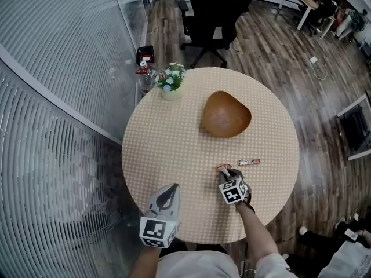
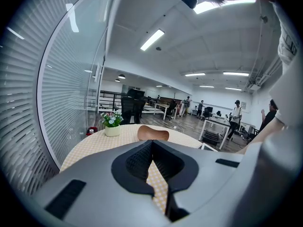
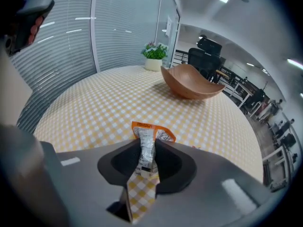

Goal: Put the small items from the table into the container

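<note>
A small packet [image 3: 146, 138] with an orange top edge is pinched upright between the jaws of my right gripper [image 3: 147, 150], just above the checked table [image 3: 94, 108]. In the head view that gripper [image 1: 225, 172] hangs over the table's front right, the packet [image 1: 222, 168] at its tip. A slim snack bar [image 1: 248, 162] lies just right of it. The brown wooden bowl [image 1: 226, 114] sits beyond, past the middle of the table, and is also seen as the bowl [image 3: 191, 84]. My left gripper [image 1: 168, 190] hovers at the near edge, jaws together and holding nothing [image 2: 152, 144].
A white pot of flowers [image 1: 171, 81] stands at the table's far left edge. A black office chair [image 1: 211, 16] is behind the table and a glass wall [image 1: 58, 97] runs along the left. The bowl [image 2: 153, 134] and flower pot [image 2: 112, 125] lie ahead of the left gripper.
</note>
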Action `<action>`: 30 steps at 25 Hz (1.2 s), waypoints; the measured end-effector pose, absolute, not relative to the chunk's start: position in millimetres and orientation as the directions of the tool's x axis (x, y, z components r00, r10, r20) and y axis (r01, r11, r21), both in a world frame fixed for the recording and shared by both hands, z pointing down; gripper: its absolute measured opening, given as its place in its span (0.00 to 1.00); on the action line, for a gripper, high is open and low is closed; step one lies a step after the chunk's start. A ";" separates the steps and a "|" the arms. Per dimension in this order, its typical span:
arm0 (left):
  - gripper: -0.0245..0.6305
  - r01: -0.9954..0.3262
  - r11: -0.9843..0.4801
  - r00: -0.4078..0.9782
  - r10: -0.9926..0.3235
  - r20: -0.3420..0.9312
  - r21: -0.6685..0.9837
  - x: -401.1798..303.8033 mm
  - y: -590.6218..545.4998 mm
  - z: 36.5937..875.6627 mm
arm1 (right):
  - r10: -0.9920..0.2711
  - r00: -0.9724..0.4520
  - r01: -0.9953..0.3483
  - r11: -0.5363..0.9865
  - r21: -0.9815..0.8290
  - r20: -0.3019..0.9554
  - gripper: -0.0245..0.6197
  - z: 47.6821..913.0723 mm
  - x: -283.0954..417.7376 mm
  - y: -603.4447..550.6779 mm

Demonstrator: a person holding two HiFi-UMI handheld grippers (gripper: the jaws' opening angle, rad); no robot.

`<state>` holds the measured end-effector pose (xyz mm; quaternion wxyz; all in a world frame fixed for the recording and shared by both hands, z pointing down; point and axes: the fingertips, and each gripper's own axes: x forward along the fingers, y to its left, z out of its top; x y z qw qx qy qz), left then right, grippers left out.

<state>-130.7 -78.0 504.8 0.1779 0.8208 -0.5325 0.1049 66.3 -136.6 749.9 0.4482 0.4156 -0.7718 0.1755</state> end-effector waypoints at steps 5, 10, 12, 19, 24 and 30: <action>0.05 -0.908 -0.378 0.419 -0.840 0.346 0.182 -130.9 -92.0 502.9 | -0.578 -0.301 -0.812 0.573 0.114 0.758 0.17 695.2 67.7 -160.1; 0.05 -0.900 -0.390 0.433 -0.842 0.320 0.192 -127.4 -103.5 491.7 | -0.668 -0.328 -0.829 0.543 0.136 0.668 0.17 633.0 63.8 -206.6; 0.05 -0.900 -0.393 0.434 -0.843 0.317 0.186 -127.6 -105.7 490.8 | -0.695 -0.330 -0.838 0.527 0.141 0.639 0.17 616.6 60.1 -231.8; 0.05 -0.913 -0.373 0.408 -0.851 0.330 0.167 -140.4 -97.9 495.7 | -0.686 -0.289 -0.871 0.478 0.115 0.668 0.17 624.8 56.4 -307.9; 0.05 -0.926 -0.342 0.377 -0.858 0.350 0.159 -158.1 -96.2 494.8 | -0.648 -0.257 -0.876 0.470 0.111 0.717 0.17 655.5 54.2 -338.6; 0.05 -0.941 -0.298 0.336 -0.871 0.359 0.158 -176.6 -103.1 499.4 | -0.603 -0.232 -0.879 0.466 0.100 0.763 0.17 685.4 52.1 -358.6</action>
